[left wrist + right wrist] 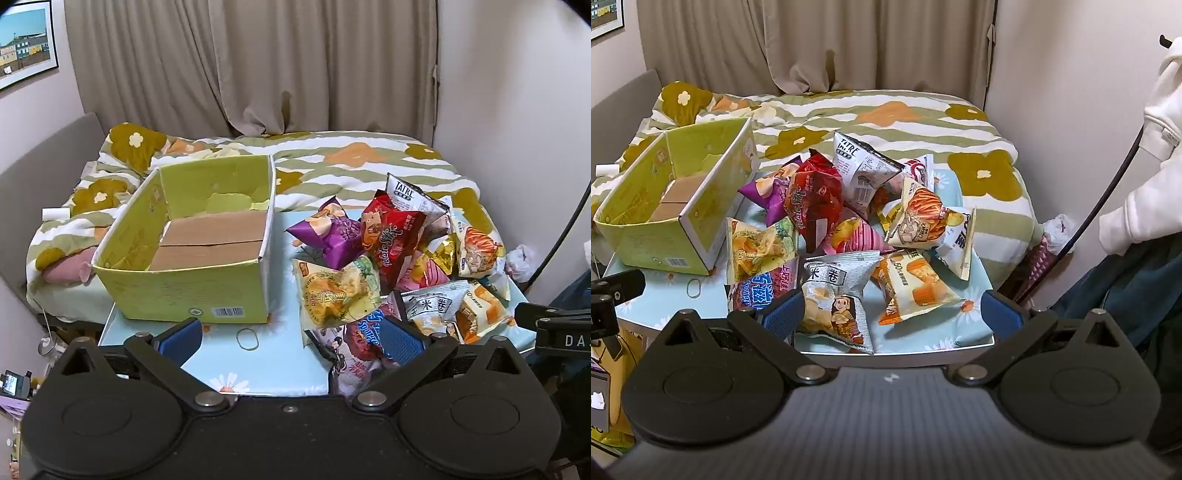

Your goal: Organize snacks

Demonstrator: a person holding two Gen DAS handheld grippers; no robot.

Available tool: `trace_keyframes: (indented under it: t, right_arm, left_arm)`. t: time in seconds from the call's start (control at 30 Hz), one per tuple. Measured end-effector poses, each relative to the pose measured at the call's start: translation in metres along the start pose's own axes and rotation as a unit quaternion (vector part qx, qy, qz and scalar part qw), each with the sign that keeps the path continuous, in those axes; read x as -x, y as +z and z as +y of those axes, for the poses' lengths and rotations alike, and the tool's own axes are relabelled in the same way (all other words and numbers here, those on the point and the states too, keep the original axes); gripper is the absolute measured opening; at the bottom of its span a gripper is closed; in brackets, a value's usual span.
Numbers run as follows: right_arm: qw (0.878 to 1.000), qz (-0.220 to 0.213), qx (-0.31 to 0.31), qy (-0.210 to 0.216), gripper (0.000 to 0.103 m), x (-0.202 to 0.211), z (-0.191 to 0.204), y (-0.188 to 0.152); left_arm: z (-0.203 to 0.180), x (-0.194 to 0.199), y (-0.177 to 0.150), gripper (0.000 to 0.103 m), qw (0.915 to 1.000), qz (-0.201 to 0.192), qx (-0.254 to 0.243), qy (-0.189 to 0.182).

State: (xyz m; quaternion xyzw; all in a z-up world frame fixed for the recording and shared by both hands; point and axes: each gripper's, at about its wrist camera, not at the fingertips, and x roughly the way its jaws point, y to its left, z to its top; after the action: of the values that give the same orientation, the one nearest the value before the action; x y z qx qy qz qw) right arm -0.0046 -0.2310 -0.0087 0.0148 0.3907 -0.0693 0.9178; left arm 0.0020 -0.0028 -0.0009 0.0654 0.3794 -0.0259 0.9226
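Both your grippers, left gripper point(291, 341) and right gripper point(892, 314), stand wide open and hold nothing. The snack pile point(857, 221) sits on the table point(280, 369), right of the empty box point(184, 266). The grey bag point(836, 299) lies just ahead of your right jaws, nearer that hand, its long axis running away from you, probably slightly tilted leftward.

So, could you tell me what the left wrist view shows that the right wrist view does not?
Only the left wrist view shows the open left gripper and the box's whole cardboard floor. Only the right wrist view shows the open right gripper and a white sleeve. Both show the yellow-green box, empty, the snack pile, a rubber band and the bed.
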Motion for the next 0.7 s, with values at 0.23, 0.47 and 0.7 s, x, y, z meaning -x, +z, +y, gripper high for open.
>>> trace_keyframes:
  t: [0.23, 0.47, 0.7]
  right_arm:
    - [1.0, 0.0, -0.001, 0.0, 0.103, -0.0003, -0.0005, 0.0004]
    - [1.0, 0.0, -0.001, 0.001, 0.103, -0.0012, -0.0005, 0.0014]
    - [1.0, 0.0, -0.001, 0.002, 0.103, -0.0013, -0.0011, 0.0011]
  left_arm:
    - [0.0065, 0.0011, -0.0005, 0.103, 0.9998, -0.012, 0.008, -0.016]
    - [0.0011, -0.003, 0.002, 0.103, 0.9999, -0.004, 0.009, -0.011]
    - [0.0004, -0.0033, 0.0015, 0.103, 0.9999, -0.003, 0.007, -0.01]
